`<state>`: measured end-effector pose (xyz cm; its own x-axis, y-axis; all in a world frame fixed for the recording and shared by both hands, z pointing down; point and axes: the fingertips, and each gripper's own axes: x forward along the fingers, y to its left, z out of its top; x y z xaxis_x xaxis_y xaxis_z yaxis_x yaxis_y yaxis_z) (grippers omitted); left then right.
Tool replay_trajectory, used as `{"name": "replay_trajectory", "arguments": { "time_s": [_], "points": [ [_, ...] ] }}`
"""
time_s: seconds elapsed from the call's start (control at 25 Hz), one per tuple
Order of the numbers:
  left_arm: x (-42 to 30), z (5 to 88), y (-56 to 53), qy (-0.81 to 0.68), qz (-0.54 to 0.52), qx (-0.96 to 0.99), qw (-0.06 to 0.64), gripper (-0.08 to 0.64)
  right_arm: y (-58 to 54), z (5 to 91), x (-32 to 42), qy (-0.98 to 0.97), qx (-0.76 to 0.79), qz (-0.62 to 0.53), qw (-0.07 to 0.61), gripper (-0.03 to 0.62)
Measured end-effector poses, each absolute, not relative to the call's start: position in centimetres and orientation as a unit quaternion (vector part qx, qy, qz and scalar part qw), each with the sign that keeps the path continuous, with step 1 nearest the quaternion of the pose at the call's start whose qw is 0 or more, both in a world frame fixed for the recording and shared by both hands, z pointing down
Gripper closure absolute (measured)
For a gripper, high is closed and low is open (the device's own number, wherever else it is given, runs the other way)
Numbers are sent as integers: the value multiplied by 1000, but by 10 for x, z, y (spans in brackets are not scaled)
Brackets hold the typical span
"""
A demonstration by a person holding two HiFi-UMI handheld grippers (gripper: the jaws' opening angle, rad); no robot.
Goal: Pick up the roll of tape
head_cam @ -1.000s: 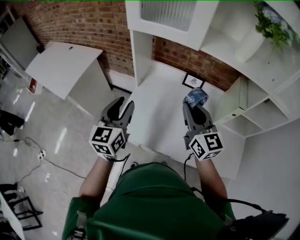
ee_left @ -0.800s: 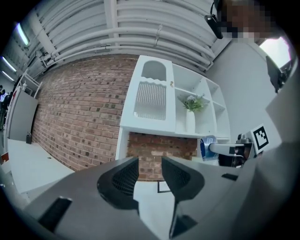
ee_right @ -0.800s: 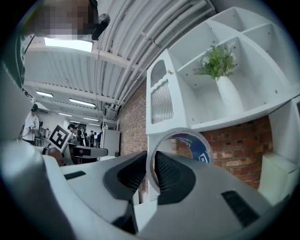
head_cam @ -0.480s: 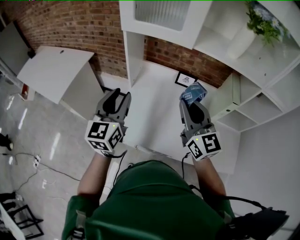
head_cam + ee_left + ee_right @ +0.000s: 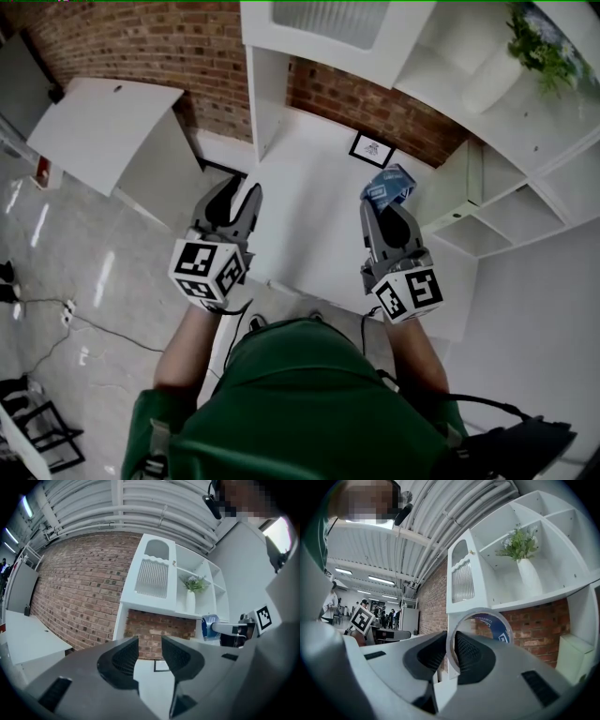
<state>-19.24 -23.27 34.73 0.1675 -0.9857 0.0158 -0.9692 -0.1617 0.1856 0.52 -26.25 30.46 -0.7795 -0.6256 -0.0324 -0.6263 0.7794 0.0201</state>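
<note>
The roll of tape (image 5: 387,187), clear with a blue printed core, is held up above the white desk (image 5: 309,225) by my right gripper (image 5: 386,208), which is shut on it. In the right gripper view the roll's rim (image 5: 487,620) stands on edge between the two pads (image 5: 466,651). My left gripper (image 5: 234,195) hovers level over the desk's left edge, open, with nothing between its fingers (image 5: 125,656). From the left gripper view, the tape (image 5: 209,626) shows at the right, still in the other gripper.
A small framed picture (image 5: 371,148) leans on the brick wall at the back of the desk. White shelving with a vase and green plant (image 5: 539,47) rises at the right. A white table (image 5: 103,131) stands at the left over a grey floor.
Both grippers keep their places and the tape stays in the right one; only the head view has shifted slightly.
</note>
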Motion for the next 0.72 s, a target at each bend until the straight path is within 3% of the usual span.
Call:
{"name": "replay_trajectory", "arguments": {
  "time_s": [0.72],
  "points": [
    [-184, 360, -230, -650, -42, 753, 93, 394, -269, 311, 13, 945, -327, 9, 6, 526]
  ]
}}
